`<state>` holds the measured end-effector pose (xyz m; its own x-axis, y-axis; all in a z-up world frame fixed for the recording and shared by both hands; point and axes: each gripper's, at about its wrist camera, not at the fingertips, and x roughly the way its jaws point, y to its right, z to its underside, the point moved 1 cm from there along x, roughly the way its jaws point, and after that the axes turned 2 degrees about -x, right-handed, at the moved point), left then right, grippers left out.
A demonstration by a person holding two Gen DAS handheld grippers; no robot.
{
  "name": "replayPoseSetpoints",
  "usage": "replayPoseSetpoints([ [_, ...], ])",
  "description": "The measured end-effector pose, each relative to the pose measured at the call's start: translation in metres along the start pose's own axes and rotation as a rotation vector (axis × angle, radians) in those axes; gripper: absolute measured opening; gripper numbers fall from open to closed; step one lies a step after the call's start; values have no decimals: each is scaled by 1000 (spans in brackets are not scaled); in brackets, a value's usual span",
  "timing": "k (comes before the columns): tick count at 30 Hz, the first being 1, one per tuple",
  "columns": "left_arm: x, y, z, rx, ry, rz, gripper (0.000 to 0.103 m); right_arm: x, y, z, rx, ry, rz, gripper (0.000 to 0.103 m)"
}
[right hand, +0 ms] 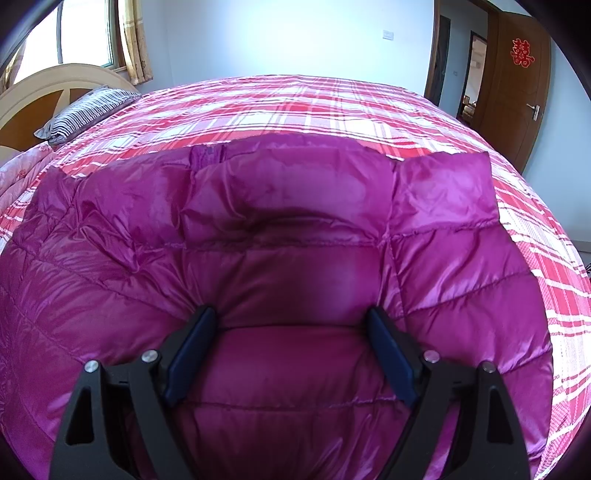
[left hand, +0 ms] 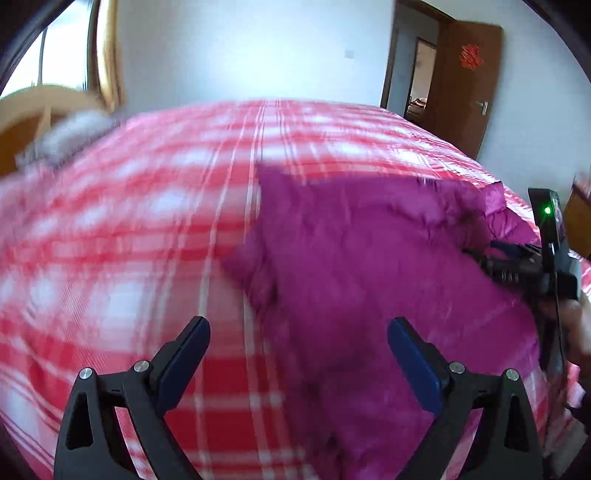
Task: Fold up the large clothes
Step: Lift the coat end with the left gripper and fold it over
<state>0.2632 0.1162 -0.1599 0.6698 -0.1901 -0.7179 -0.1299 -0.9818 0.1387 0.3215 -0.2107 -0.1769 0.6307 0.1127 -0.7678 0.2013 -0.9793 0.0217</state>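
A magenta quilted down jacket (right hand: pixel 288 229) lies spread on a bed with a red and white plaid cover (right hand: pixel 295 107). My right gripper (right hand: pixel 291 325) is open, its jaws wide apart and pressed down on the jacket's middle panel. In the left wrist view the jacket (left hand: pixel 369 258) lies to the right, blurred by motion. My left gripper (left hand: pixel 297 332) is open and empty, held above the jacket's left edge and the plaid cover (left hand: pixel 129 229). The right gripper's body (left hand: pixel 546 266) shows at the far right, on the jacket.
A striped pillow (right hand: pixel 88 107) and a wooden headboard (right hand: pixel 48 92) are at the far left. A window with curtains (right hand: pixel 92 33) is behind them. An open brown door (right hand: pixel 513 85) is at the far right.
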Motion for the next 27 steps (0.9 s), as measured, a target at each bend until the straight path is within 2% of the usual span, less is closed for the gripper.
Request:
replayPoseSetpoints([
  [3, 3, -7, 20, -69, -15, 78, 95, -1, 0, 0, 1, 2, 0, 86],
  [4, 5, -8, 23, -95, -20, 120, 91, -1, 0, 0, 1, 3, 0, 86],
  [7, 19, -6, 25, -155, -49, 239, 72, -2, 2, 1, 7, 8, -10, 86],
  [9, 27, -5, 23, -177, -40, 269, 68, -2, 2, 1, 7, 8, -12, 87],
  [10, 29, -5, 21, -188, -38, 285, 57, -2, 3, 1, 7, 10, -13, 87],
  [11, 32, -7, 20, -222, -45, 332, 45, -3, 3, 1, 9, 13, -16, 87],
  [13, 31, -12, 21, -269, -51, 391, 28, -4, 5, 0, 17, 17, -32, 87],
  [14, 29, -12, 20, -271, -40, 408, 22, -6, 7, 0, 22, 20, -44, 87],
  [18, 15, -12, 21, -252, -7, 418, 18, -28, 10, -2, 48, 32, -74, 85],
  [20, 10, -14, 22, -259, -2, 428, 17, -52, 4, -1, 82, 57, -148, 85],
  [21, 6, -14, 23, -264, 6, 437, 17, -57, -2, -1, 64, 58, -152, 85],
  [22, 4, -15, 23, -272, 9, 446, 16, -60, -13, 2, 15, 42, -125, 85],
  [24, -4, -17, 23, -303, 26, 484, 15, -44, -32, 14, -78, -60, -83, 85],
  [27, -21, -7, 16, -300, 61, 503, 14, -31, -38, 21, -99, -52, -47, 93],
])
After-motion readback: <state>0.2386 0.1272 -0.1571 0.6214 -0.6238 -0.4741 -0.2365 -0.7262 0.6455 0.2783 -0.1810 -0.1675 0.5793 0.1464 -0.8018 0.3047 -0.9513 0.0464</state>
